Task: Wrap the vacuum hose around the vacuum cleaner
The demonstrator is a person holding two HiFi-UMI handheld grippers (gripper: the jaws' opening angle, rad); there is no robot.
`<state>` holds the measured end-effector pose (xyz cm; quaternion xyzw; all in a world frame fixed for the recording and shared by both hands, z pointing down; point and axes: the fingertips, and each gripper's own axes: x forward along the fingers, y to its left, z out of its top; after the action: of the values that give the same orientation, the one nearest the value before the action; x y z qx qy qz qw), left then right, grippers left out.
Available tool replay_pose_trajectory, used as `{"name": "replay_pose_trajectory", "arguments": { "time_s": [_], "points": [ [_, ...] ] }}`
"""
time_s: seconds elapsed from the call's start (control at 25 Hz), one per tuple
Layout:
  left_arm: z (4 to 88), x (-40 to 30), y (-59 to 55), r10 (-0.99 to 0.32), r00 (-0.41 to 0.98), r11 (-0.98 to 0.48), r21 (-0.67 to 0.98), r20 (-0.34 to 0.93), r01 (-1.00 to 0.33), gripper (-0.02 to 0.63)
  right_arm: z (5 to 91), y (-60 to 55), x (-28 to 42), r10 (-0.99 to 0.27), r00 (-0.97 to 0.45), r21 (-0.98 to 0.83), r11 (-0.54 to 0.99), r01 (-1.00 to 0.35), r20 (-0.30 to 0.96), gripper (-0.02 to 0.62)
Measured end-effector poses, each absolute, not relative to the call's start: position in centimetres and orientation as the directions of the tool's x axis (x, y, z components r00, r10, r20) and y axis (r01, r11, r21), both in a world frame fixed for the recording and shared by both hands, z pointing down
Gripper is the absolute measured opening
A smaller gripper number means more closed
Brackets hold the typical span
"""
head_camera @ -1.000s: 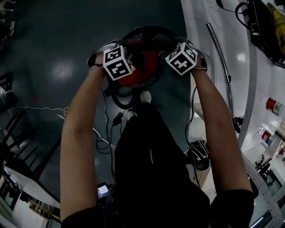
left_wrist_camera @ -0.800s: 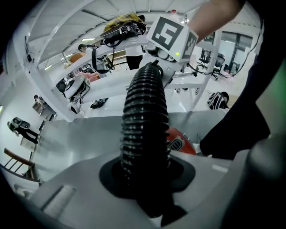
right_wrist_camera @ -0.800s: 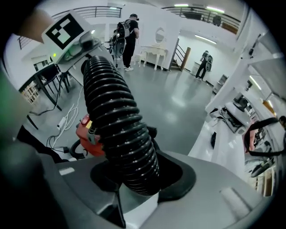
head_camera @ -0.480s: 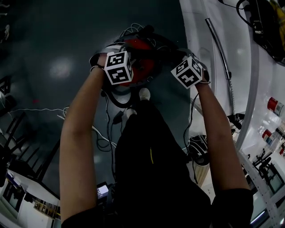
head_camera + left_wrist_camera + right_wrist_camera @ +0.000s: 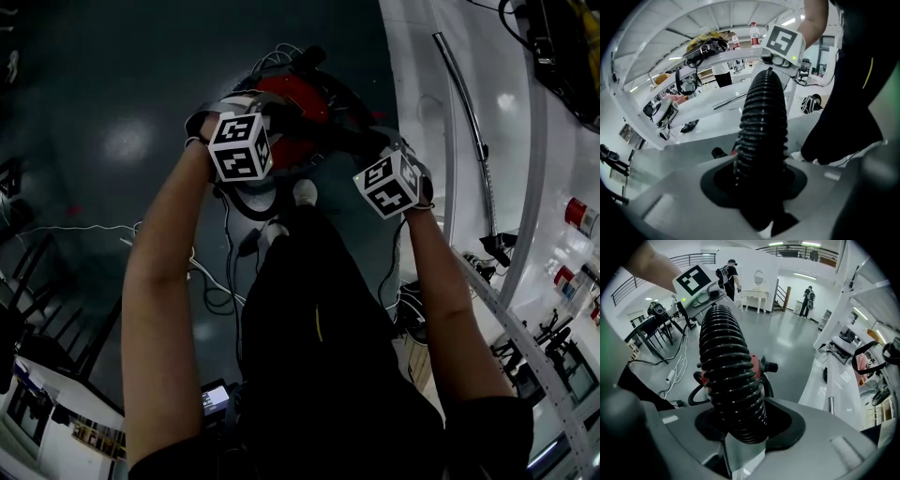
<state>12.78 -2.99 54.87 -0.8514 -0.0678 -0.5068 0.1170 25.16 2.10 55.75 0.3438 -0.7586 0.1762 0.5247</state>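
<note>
The red vacuum cleaner (image 5: 298,101) stands on the dark floor just beyond my hands. Its black ribbed hose (image 5: 323,134) runs from one gripper to the other above it. My left gripper (image 5: 246,117) is shut on the hose (image 5: 761,122); its jaws have just been opening a little, and the hose still fills the gap between them. My right gripper (image 5: 380,155) is shut on the same hose (image 5: 729,376), with the red body (image 5: 757,369) showing behind. In each gripper view the hose leads up to the other gripper's marker cube. The fingertips are hidden under the cubes in the head view.
A white bench (image 5: 422,75) runs along the right with a metal wand tube (image 5: 469,122) and red cans (image 5: 578,216) on it. Cables (image 5: 216,281) trail over the floor near my feet (image 5: 305,194). Chairs (image 5: 37,309) stand at the left. People (image 5: 729,273) stand far off.
My right gripper has come nearer to me and a little right with the hose. The left gripper shifted slightly and rolled. More of the red vacuum shows between the cubes.
</note>
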Motion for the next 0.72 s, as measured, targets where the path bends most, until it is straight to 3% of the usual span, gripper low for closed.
{"name": "replay_pose_trajectory", "arguments": {
  "time_s": [0.16,0.44,0.56,0.72],
  "points": [
    [54.6,12.1,-1.4,0.016,0.490,-0.967,-0.111,0.872,0.230,0.202,55.0,3.6,24.2,-0.357,-0.197,0.104,0.671,-0.734,0.913,0.181],
    [53.1,11.1,0.2,0.056,0.525,-0.979,-0.055,0.849,0.194,0.201,53.4,5.1,22.8,-0.351,-0.201,0.091,0.663,-0.743,0.914,0.183],
    [52.3,10.5,1.4,0.101,0.503,-0.974,-0.019,0.858,0.227,0.209,53.2,5.6,22.3,-0.329,-0.207,0.080,0.681,-0.728,0.921,0.184],
    [52.0,9.3,3.5,0.125,0.404,-0.945,-0.015,0.906,0.327,0.276,52.8,5.8,21.6,-0.319,-0.205,0.095,0.718,-0.690,0.925,0.184]
  ]
}}
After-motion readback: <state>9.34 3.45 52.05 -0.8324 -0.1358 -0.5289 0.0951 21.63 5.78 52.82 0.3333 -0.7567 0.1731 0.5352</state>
